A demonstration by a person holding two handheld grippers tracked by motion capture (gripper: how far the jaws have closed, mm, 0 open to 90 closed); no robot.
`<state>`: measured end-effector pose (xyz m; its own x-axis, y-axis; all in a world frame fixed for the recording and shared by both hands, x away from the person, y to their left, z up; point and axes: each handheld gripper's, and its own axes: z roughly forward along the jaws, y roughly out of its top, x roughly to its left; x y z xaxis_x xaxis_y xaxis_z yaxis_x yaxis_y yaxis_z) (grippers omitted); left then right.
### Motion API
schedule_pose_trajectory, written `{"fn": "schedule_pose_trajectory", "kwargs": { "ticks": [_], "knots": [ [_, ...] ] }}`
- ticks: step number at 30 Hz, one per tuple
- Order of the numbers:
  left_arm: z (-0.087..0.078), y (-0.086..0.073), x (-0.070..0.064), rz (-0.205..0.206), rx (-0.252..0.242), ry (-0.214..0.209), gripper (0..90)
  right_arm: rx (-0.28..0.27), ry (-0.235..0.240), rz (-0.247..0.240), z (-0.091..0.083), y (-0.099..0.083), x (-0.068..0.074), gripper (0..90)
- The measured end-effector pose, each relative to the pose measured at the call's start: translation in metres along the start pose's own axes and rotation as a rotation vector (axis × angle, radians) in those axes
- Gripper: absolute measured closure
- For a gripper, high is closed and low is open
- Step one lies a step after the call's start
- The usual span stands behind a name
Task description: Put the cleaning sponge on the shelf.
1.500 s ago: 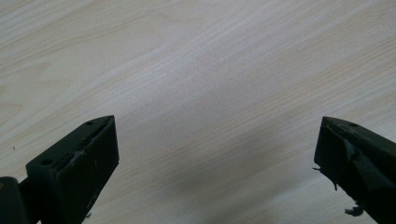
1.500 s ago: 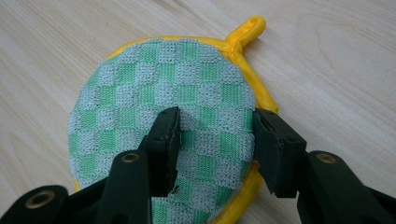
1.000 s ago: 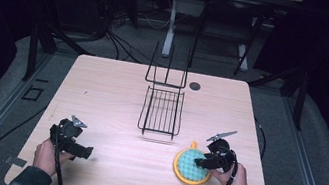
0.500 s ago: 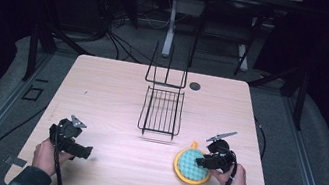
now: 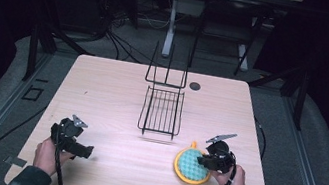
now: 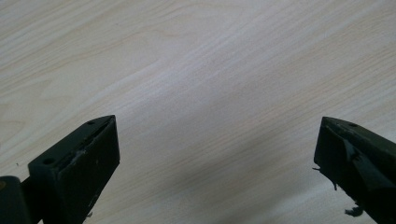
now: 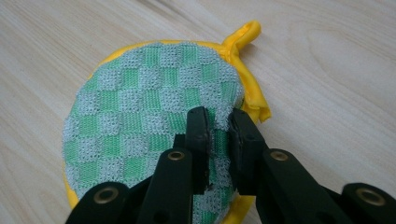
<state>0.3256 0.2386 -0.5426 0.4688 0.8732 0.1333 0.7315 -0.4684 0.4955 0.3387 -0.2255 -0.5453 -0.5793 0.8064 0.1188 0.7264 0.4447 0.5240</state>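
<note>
The round pot holder [image 7: 154, 135], green-checked with a yellow border and a small yellow loop [image 7: 243, 35], lies flat on the wooden surface [image 5: 117, 89], near to the front right corner of the black wire rack [image 5: 162, 110] and on the person's side of it. The right claw [image 7: 219, 130] has its jaws almost closed, and a fold of the cloth at the edge of the pot holder is pinched between them. The left claw [image 6: 215, 154] is wide open and holds nothing; it hovers over bare wood, well apart from the rack, to its front left.

I judge that the step in hand is to lift the pot holder by this pinch. To do it well, the grip should stay firm, because only a thin fold near the border is caught and it could slip out. It is better to raise it slowly and straight, so that the cloth hangs free below the claw before it moves toward the rack. The loop points toward the rack, which may help for hanging it.
</note>
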Motion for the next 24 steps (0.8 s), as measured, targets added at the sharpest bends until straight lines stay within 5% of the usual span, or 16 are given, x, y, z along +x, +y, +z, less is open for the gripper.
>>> {"fn": "schedule_pose_trajectory", "kwargs": {
  "ticks": [24],
  "knots": [
    [-0.002, -0.001, 0.001, -0.002, -0.015, -0.021, 0.3, -0.122, -0.016, -0.015, -0.031, 0.008, 0.007, 86.0]
  ]
}}
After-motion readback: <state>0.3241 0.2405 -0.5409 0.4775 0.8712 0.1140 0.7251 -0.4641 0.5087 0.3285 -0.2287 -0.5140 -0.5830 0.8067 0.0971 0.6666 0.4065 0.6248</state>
